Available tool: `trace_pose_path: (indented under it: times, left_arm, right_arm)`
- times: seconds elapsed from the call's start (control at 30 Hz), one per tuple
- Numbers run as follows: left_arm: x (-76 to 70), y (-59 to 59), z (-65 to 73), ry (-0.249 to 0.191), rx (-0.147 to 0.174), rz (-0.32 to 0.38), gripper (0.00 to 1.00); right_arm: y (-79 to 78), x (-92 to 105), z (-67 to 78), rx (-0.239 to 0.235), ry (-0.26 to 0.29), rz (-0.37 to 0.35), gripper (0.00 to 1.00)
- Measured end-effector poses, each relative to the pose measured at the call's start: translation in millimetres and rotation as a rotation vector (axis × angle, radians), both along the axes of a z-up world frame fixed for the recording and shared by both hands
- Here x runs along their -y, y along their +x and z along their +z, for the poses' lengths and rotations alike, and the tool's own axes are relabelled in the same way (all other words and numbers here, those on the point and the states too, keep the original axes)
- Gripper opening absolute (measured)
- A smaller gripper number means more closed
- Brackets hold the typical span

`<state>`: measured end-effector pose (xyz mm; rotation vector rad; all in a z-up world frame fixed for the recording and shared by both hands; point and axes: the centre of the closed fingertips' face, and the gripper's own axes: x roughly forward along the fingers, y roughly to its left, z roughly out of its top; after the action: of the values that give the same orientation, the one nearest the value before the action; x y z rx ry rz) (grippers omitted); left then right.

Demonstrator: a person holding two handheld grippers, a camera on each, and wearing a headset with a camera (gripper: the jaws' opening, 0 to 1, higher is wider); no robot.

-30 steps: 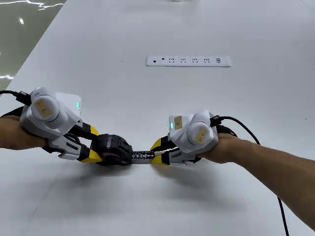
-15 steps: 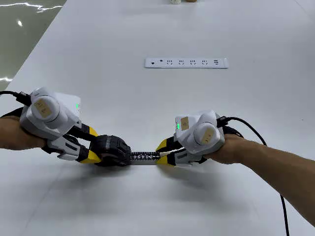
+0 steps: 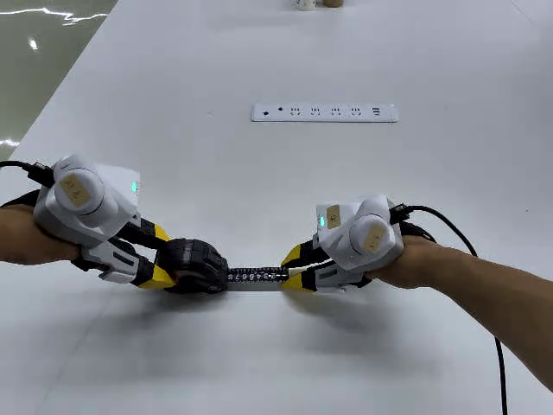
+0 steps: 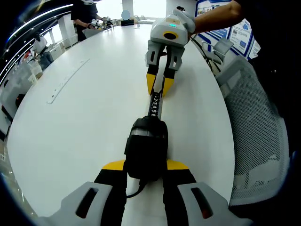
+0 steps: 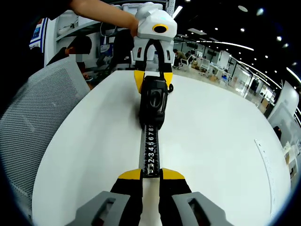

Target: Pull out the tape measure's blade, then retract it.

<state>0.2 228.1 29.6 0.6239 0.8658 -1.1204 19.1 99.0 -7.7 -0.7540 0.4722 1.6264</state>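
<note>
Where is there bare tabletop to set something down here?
Bare table lies between the power strip and the tape measure, and nearer than its blade. Crowded: where the left gripper clamps the tape measure and the right gripper pinches the blade.

On the bench (image 3: 259, 363) I count one tape measure (image 3: 197, 264), one power strip (image 3: 324, 112) toward the far edge, and two claws, the left claw (image 3: 164, 256) and the right claw (image 3: 295, 269).

Yellow-tipped grey tongs (image 3: 162, 255), black cables (image 3: 499, 372)
</note>
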Motion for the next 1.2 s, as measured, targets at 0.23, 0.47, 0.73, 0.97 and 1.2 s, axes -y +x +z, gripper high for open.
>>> trace_pose_path:
  times: [0.23, 0.47, 0.73, 0.97, 1.2]
  left_arm:
    - [0.0, 0.4, 0.1, 0.001, -0.004, 0.001, 0.23]
    - [0.0, 0.7, 0.2, 0.003, -0.007, 0.001, 0.23]
    - [-0.1, 0.4, 0.3, 0.005, -0.009, 0.003, 0.23]
    - [0.5, 0.1, 0.5, 0.002, -0.009, 0.005, 0.23]
    - [0.6, -0.3, 0.5, 0.002, -0.009, 0.003, 0.23]
  right_arm:
    - [2.9, 9.9, 0.3, 0.004, -0.009, -0.003, 0.08]
    - [3.9, 19.2, 1.0, 0.003, -0.014, -0.009, 0.08]
    - [6.1, 30.2, 1.0, 0.012, -0.022, -0.013, 0.09]
    - [7.0, 40.2, 1.1, 0.011, -0.027, -0.022, 0.09]
    - [6.6, 44.2, 0.9, 0.008, -0.03, -0.026, 0.08]
